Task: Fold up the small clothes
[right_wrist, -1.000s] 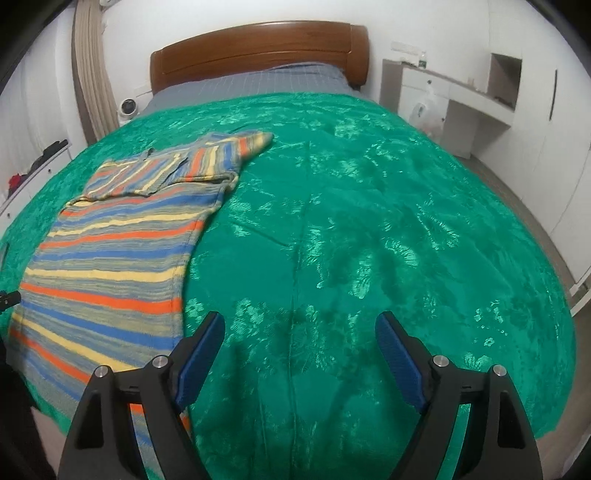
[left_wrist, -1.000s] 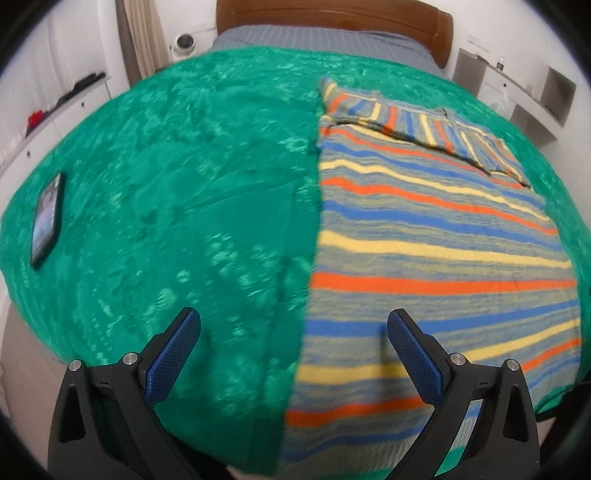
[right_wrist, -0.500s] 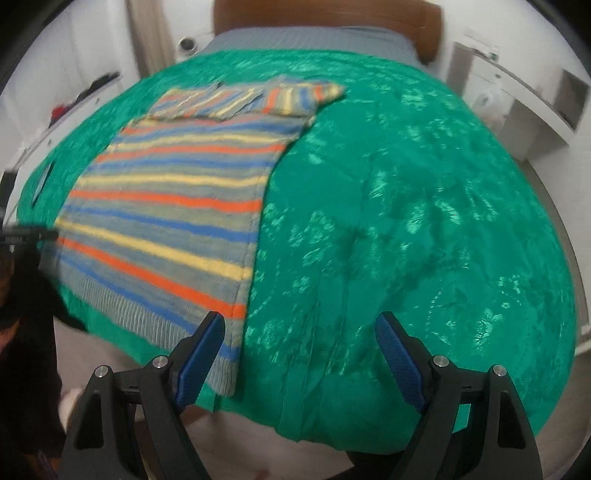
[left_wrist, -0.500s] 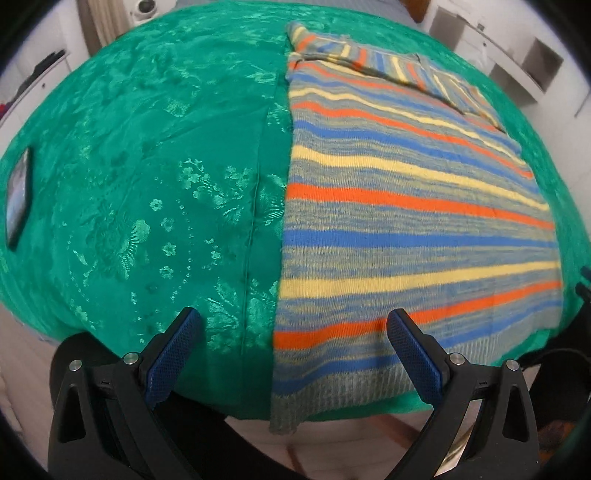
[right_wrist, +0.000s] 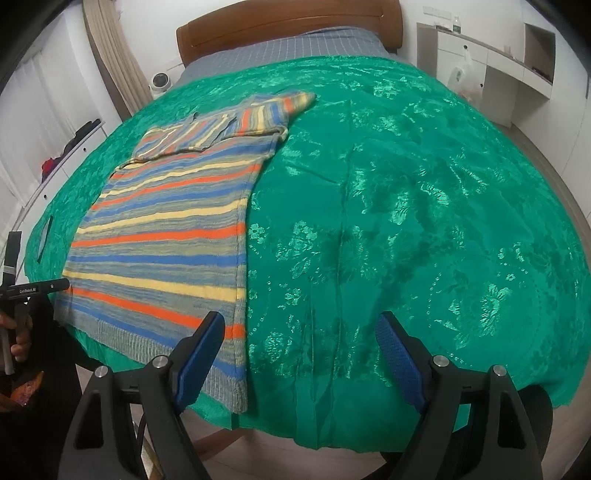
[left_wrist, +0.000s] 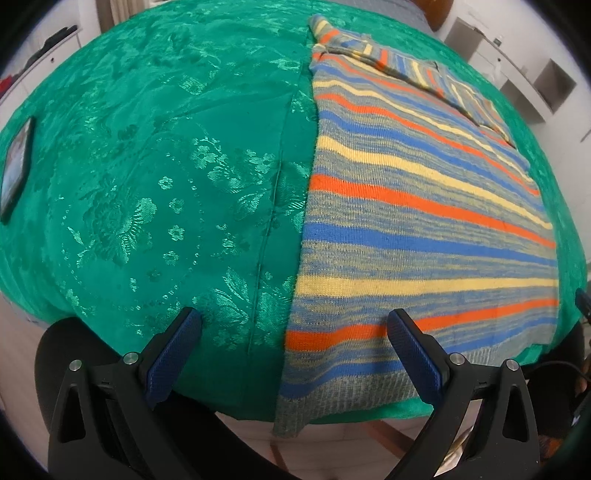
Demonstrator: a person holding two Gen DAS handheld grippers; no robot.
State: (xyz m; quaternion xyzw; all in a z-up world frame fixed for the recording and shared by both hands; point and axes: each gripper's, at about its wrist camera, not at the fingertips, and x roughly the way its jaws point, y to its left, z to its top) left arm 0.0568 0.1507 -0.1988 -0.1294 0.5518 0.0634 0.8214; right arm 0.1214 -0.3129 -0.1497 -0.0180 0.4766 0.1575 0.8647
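Sweater (left_wrist: 424, 206): striped in orange, blue, yellow and grey, lying flat on the green bedspread (left_wrist: 155, 177), sleeves folded across its far end, ribbed hem hanging just over the near edge of the bed.
Left gripper (left_wrist: 294, 332): fingers spread wide, nothing between the pads, hovering above the sweater's near left corner.
Right gripper (right_wrist: 300, 336): fingers spread wide and empty, above the sweater's near right corner and the bare bedspread beside it.
Phone (left_wrist: 16, 166): dark, flat on the bedspread, well to the left of the sweater.
Headboard (right_wrist: 288, 29): brown wood at the far end of the bed.
Person: a hand (right_wrist: 18, 336) at the left edge of the right wrist view, gripping the other tool's handle.
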